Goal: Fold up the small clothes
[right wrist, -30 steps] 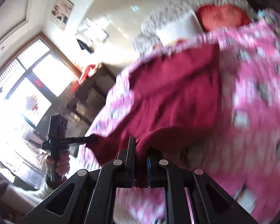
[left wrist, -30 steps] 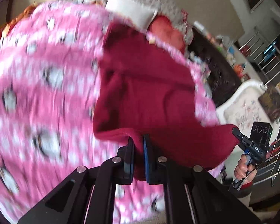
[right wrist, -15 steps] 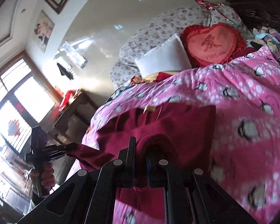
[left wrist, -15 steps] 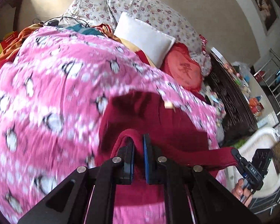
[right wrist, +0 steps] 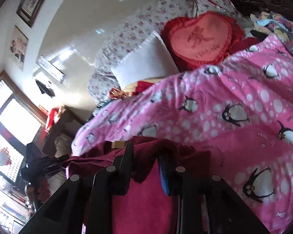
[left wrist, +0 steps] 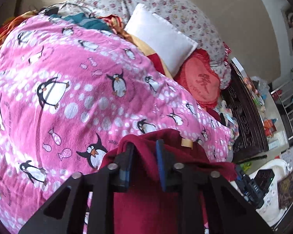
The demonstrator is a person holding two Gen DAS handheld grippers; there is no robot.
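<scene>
A dark red fleece garment [left wrist: 158, 191] lies at the near edge of the bed on the pink penguin blanket [left wrist: 68, 101], its far edge folded toward me, a tan label [left wrist: 186, 142] showing. My left gripper [left wrist: 144, 156] has its jaws parted, with red fabric bunched loosely between the fingers. In the right wrist view the garment [right wrist: 142, 200] lies under my right gripper [right wrist: 146, 158], whose jaws are also parted with cloth draped between them. The right gripper also shows in the left wrist view [left wrist: 250, 183], and the left one in the right wrist view [right wrist: 46, 163].
A white pillow [left wrist: 162, 37], a red heart cushion [left wrist: 201, 81] and floral pillows [left wrist: 166, 5] lie at the head of the bed. A dark carved cabinet [left wrist: 246, 113] stands at the right. Windows [right wrist: 11, 122] and a dark dresser [right wrist: 62, 128] lie on the other side.
Both grippers pulled the garment's edge back toward the near side of the bed, folding it. Both jaws went from shut on the cloth to parted.
</scene>
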